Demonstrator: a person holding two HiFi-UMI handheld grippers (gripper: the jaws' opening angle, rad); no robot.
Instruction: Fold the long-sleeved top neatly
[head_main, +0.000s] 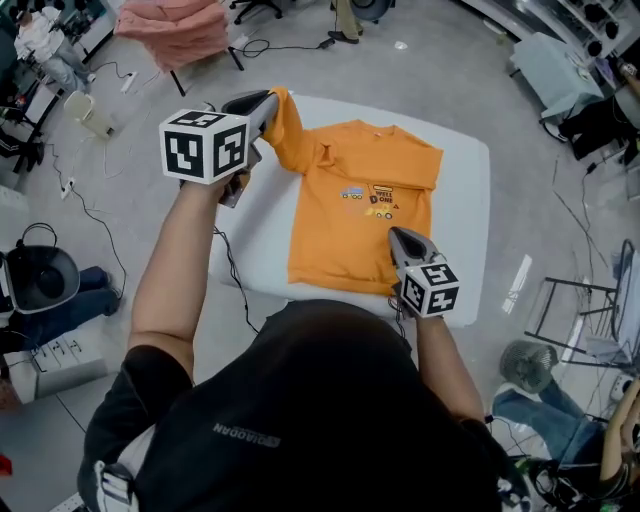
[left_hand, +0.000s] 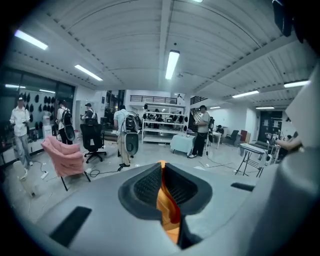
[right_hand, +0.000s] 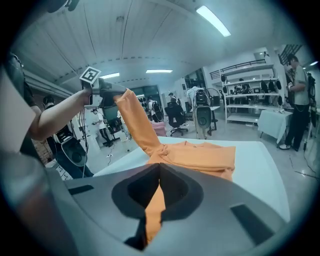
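Note:
An orange long-sleeved top (head_main: 360, 205) with a small chest print lies on the white table (head_main: 465, 200). Its left sleeve (head_main: 285, 130) is pulled up off the table, and my left gripper (head_main: 268, 103) is shut on the cuff, held high at the table's far left corner. Orange cloth (left_hand: 167, 205) shows pinched between that gripper's jaws. My right gripper (head_main: 398, 238) is shut on the top's lower hem near the table's front edge, with orange fabric (right_hand: 154, 210) between its jaws. In the right gripper view the raised sleeve (right_hand: 137, 122) slants up to the left gripper (right_hand: 107, 90).
A pink chair (head_main: 175, 30) stands beyond the table's far left. Cables (head_main: 85, 205) and a power strip (head_main: 65, 352) lie on the floor at left. A small fan (head_main: 525, 365) and a folding rack (head_main: 590, 310) stand at right. Several people stand at the room's far end (left_hand: 125, 135).

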